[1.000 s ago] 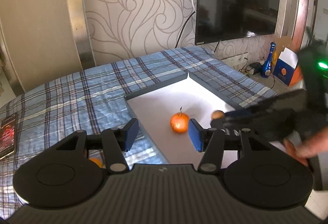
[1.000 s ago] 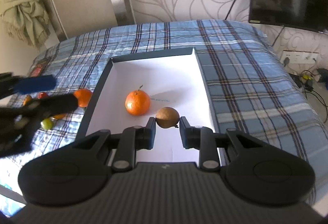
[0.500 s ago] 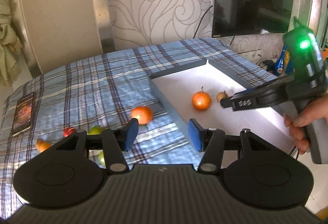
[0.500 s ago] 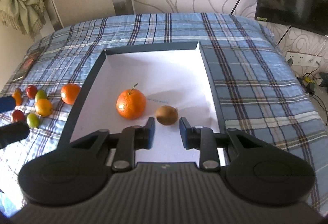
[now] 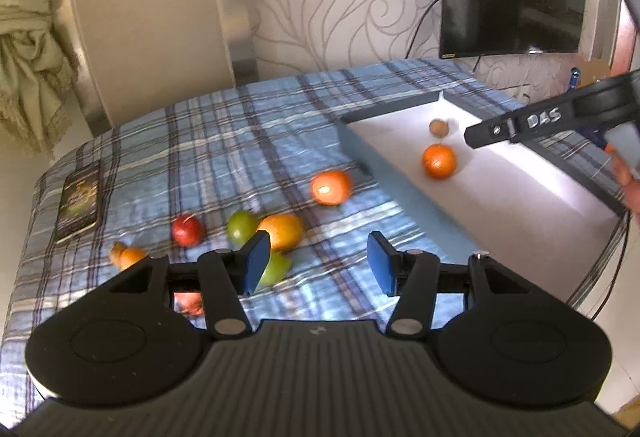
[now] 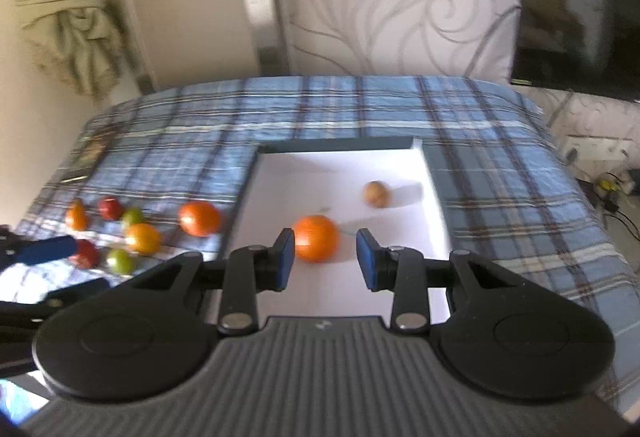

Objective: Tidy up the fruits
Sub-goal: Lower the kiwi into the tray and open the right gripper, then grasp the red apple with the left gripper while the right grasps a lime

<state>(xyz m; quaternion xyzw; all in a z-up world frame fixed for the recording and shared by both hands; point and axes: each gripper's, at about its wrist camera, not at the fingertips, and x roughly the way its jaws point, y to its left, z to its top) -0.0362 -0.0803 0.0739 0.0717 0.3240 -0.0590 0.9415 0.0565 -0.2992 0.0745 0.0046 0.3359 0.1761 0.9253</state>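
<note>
Left gripper [image 5: 316, 261], fingers spread, hovering over loose fruit left of tray [image 5: 408, 109]; right gripper [image 6: 325, 259] spread, empty; next: pinching mango [image 5: 281, 231].

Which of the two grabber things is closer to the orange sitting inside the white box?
The right gripper. It hangs open just in front of the orange in the box, without touching it. The left gripper is open over the loose fruit on the plaid cloth, outside the box.
</note>
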